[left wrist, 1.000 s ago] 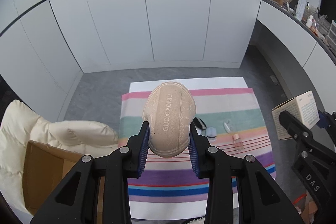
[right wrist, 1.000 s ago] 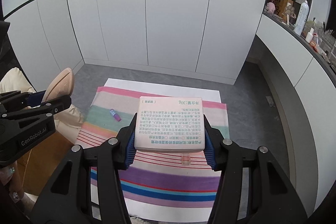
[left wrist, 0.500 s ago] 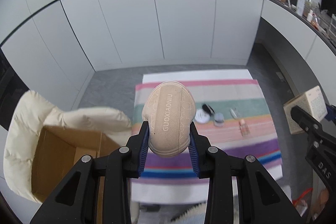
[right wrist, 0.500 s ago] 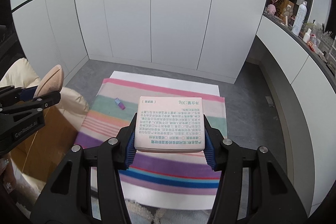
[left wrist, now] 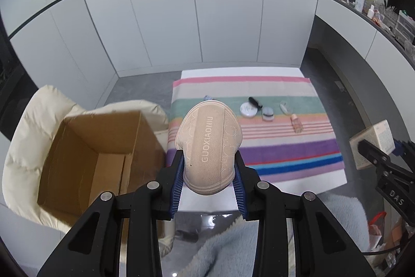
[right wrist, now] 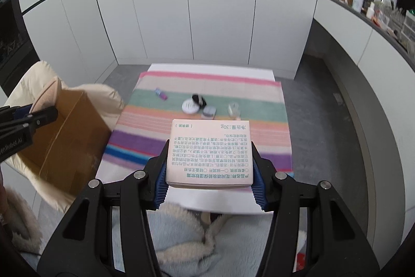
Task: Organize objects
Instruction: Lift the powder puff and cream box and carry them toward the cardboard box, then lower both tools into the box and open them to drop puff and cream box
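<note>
1. White wardrobe doors close off the back of a room with a grey floor; in front stands a white worktop [left wrist: 259, 73] under a striped cloth [right wrist: 259, 95]
2. The left gripper [left wrist: 208, 173] has its jaws clamped on a beige shoe [left wrist: 208, 136], sole up, lettered GUOXIAONIU, held above the worktop's left edge
3. The right gripper [right wrist: 210, 173] has its jaws closed on a pale pink carton [right wrist: 209, 152] with upside-down green print, above the cloth's near part
4. On the cloth's green stripe lie a white round compact [left wrist: 248, 109], a black tube [left wrist: 255, 102], a small bottle [left wrist: 296, 123] and a purple stick [right wrist: 161, 94]
5. Left of the worktop, an open cardboard box [left wrist: 96, 147] sits on a cream padded chair [left wrist: 28, 126]
</note>
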### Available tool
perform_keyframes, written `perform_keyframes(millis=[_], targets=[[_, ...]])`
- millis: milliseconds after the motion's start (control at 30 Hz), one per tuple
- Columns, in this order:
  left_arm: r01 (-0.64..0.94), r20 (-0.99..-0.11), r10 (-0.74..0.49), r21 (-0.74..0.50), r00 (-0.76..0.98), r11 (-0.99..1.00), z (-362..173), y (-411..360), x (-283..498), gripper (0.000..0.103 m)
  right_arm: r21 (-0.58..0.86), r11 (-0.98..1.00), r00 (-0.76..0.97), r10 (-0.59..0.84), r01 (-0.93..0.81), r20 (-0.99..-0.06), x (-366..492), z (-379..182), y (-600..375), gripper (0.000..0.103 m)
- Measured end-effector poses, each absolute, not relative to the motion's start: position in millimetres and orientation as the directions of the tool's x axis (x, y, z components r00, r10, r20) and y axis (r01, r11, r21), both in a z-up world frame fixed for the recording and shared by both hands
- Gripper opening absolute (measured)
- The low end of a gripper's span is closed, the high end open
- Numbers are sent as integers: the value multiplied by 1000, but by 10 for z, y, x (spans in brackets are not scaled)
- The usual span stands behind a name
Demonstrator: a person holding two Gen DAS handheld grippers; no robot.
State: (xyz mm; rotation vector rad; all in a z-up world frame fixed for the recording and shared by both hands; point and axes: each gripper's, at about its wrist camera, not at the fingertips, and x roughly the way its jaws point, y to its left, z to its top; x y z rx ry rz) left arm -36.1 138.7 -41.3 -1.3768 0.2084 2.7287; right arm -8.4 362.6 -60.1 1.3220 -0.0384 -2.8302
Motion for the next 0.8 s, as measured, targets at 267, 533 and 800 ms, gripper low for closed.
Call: perform_keyframes(millis=[267,533,800], targets=[[-94,-823,-17,85,-568,-992,-598,1226,-229,35,54,-998,-615,-35,-13,-788,233,-687,3729,55],[-93,-820,-28,98,-571,-991,-613,1191,-172,35,52,-999,-614,-43,3,-788,243,-680,3653,55],[-39,-819,-57,97,-570,-995,-606,933,-43,35,60,-996,-617,-86,63,-782,239,-635,3374,55]])
